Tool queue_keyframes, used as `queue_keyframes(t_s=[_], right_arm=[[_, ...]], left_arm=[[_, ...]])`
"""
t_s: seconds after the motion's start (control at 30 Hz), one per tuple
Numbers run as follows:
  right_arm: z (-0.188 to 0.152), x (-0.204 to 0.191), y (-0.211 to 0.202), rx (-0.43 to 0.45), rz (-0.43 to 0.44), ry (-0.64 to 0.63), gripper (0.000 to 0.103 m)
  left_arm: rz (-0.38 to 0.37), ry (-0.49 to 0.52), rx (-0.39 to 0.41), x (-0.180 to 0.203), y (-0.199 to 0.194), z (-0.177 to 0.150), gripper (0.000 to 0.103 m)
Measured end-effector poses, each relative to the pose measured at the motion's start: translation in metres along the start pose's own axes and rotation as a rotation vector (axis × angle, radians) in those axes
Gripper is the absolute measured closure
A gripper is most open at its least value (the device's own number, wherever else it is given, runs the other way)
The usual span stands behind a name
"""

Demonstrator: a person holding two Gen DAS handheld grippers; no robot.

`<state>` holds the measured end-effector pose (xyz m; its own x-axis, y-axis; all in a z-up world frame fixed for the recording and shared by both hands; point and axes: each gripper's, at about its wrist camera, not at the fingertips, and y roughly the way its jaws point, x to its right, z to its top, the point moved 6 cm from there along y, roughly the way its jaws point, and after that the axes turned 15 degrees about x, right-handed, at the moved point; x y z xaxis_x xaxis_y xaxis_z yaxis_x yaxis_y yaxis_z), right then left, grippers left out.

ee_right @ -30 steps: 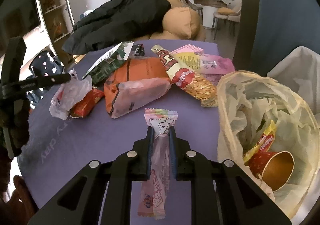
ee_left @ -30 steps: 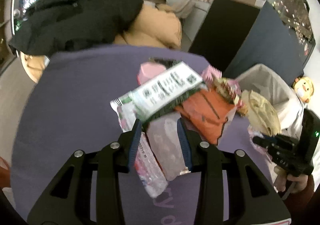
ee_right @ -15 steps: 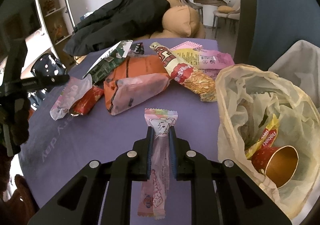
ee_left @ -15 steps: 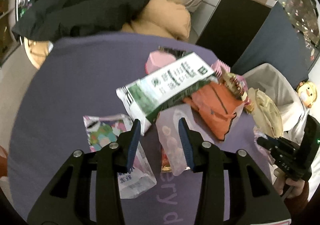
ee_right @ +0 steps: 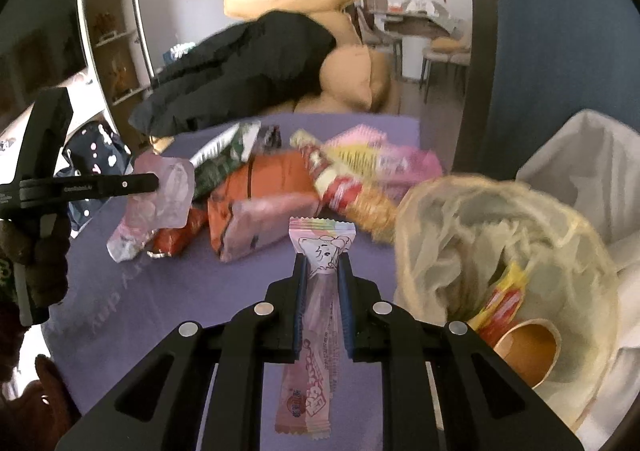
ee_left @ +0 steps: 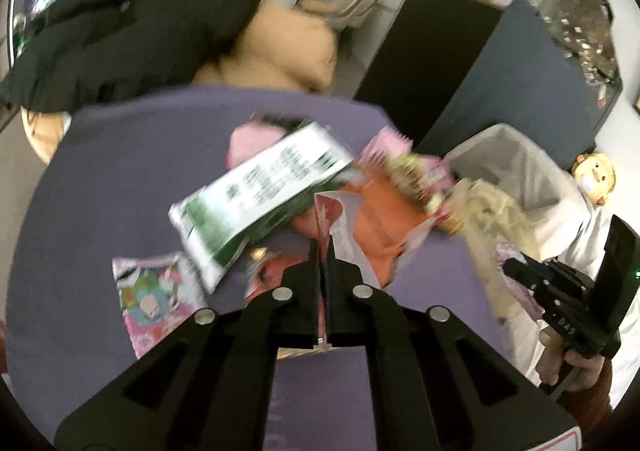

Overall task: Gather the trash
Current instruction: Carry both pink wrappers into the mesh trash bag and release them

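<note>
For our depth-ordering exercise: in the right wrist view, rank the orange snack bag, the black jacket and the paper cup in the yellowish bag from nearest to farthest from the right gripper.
1. Brown paper cup, lower right, inside the yellowish plastic bag, nearest the right gripper.
2. Orange snack bag, ahead, slightly left, on the purple table.
3. Black jacket, far back on the cushions.

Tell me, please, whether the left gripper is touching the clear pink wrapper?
Touching. The right wrist view shows the left gripper with its fingers shut on the clear pink wrapper, which hangs from them.
</note>
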<state>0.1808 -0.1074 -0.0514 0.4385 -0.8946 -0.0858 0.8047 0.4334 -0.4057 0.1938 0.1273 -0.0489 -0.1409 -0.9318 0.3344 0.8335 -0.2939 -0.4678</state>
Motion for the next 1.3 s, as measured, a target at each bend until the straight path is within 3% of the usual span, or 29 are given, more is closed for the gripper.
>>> queue_keyframes(t_s=[0.23, 0.5, 0.77, 1.17, 1.23, 1.3], right_arm=[[0.048, 0.029, -0.039, 0.136, -0.024, -0.028, 0.087], [0.075, 0.085, -0.089, 0.25, -0.126, -0.045, 0.087], [0.065, 0.143, -0.112, 0.254, -0.237, -0.052, 0.087], [0.048, 0.196, -0.119, 0.236, -0.305, 0.029, 0.087], [0.045, 0.196, -0.115, 0.229, -0.298, 0.041, 0.087], [0.043, 0.194, -0.11, 0.224, -0.287, 0.046, 0.087]], left_arm=[[-0.046, 0.087, 0.106, 0.072, -0.018, 0.044, 0.102], [-0.163, 0.151, 0.108, 0.166, 0.009, 0.052, 0.101], [-0.289, 0.185, -0.032, 0.243, 0.068, 0.013, 0.101], [-0.354, 0.136, -0.21, 0.28, 0.135, -0.033, 0.101], [-0.35, 0.136, -0.222, 0.281, 0.143, -0.038, 0.096], [-0.328, 0.138, -0.219, 0.277, 0.149, -0.039, 0.076]])
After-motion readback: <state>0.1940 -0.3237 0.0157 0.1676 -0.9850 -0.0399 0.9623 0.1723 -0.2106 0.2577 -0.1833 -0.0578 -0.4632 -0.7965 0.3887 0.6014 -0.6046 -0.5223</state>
